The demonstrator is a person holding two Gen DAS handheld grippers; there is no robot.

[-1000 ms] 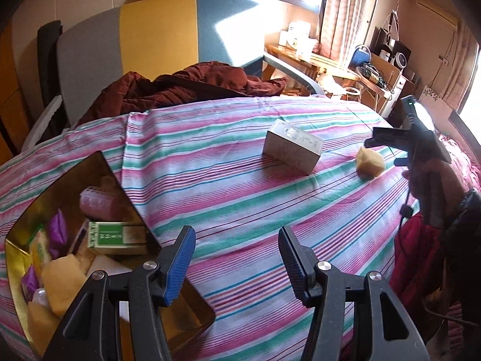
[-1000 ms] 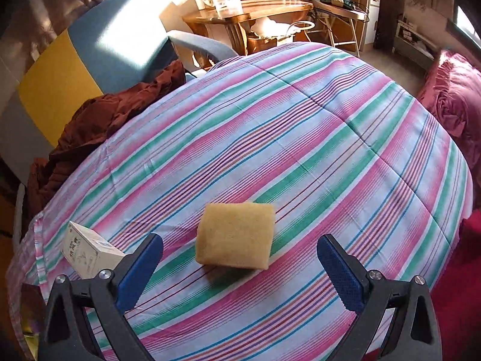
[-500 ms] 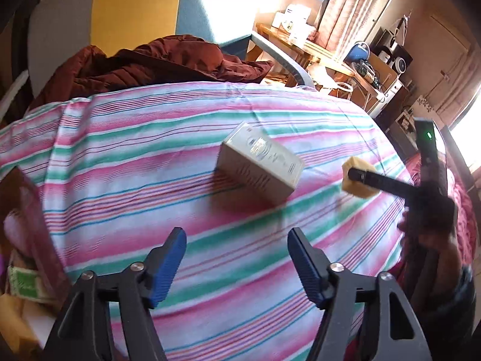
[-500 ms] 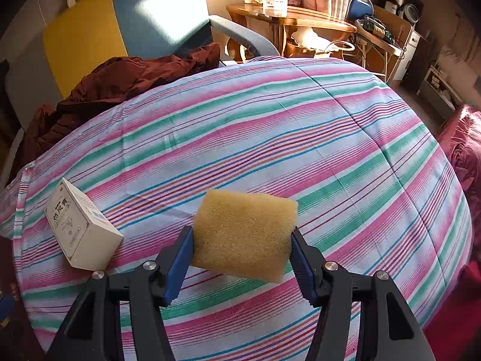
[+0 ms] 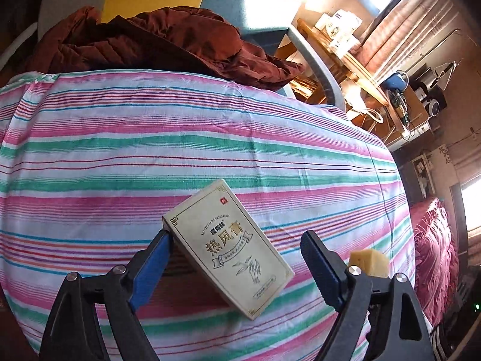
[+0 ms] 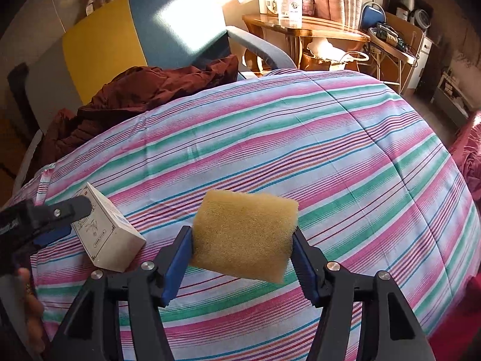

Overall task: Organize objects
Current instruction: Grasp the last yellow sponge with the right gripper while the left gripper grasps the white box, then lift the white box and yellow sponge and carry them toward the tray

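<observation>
A cream medicine box (image 5: 228,249) with Chinese print lies on the striped bedspread (image 5: 180,156). My left gripper (image 5: 237,267) is open around it; the left blue pad touches the box's corner, the right pad stands apart. My right gripper (image 6: 242,252) is shut on a yellow sponge (image 6: 245,231) and holds it above the bedspread (image 6: 330,156). The box (image 6: 105,240) and the left gripper's finger (image 6: 60,210) show at the left of the right wrist view. The sponge (image 5: 368,260) shows behind my left gripper's right finger.
A dark red jacket (image 5: 156,42) lies at the bed's far edge against a yellow and blue chair (image 6: 135,39). A wooden table (image 6: 300,27) with boxes stands beyond. A red cloth (image 5: 433,246) lies at the right.
My left gripper has moved forward to the box, now between its fingers; the tin has left view. My right gripper shut on the sponge and lifted it, moving toward the box.
</observation>
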